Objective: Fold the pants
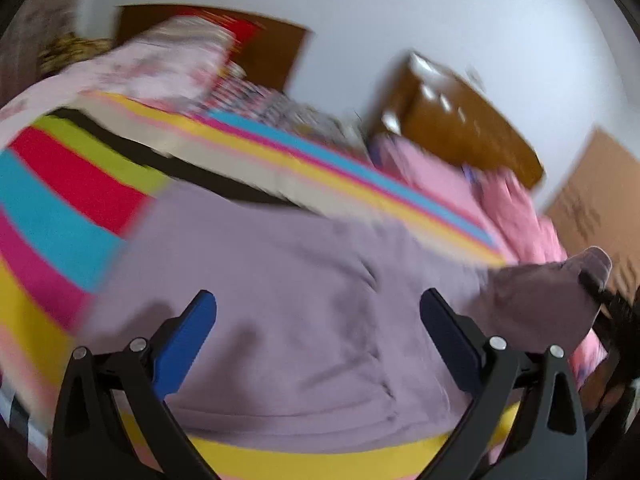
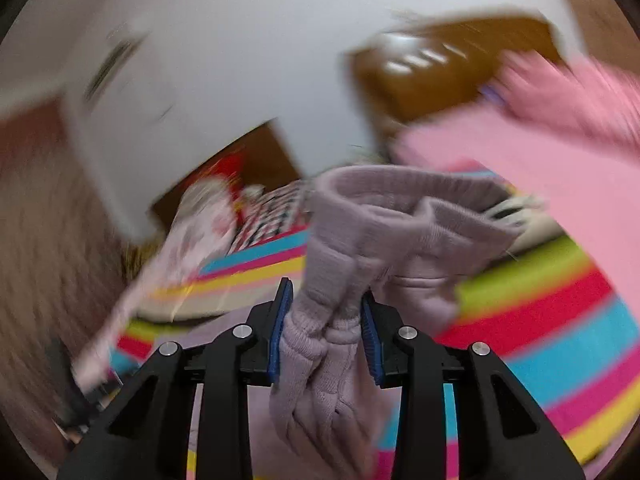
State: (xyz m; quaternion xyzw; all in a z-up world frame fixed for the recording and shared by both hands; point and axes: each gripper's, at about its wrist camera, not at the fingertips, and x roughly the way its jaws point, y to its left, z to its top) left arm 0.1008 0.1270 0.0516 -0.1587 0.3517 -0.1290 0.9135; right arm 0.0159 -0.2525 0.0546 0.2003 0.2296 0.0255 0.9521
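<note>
A bed (image 1: 60, 184) with a brightly striped cover fills the room below a plain white wall, with a brown wooden headboard (image 1: 460, 128) and a heap of pink cloth (image 1: 520, 208) at the far side; both views are smeared by motion.

The pants (image 1: 280, 300), a mauve knitted pair, lie spread on the bed directly under and ahead of the left claw (image 1: 318, 332). Its blue pads stand wide apart above the fabric and grip nothing, so it is released.

The right claw (image 2: 326, 332) is clenched on a bunched part of the pants (image 2: 320, 360). The ribbed band (image 2: 400, 188) stands up just beyond its tips, and more cloth hangs below the pads. In the left view this lifted end appears off to the right of the left claw.

The garment looks light, soft and limp. It should drape and sag from any single hold, and the thick knit should give the pads good purchase with little risk of slipping or damage. A bunched grip like the present one will probably crumple the fold. Better holds would be the two corners of the ribbed band, one in each claw, or a flat edge of a leg beneath the left claw.
</note>
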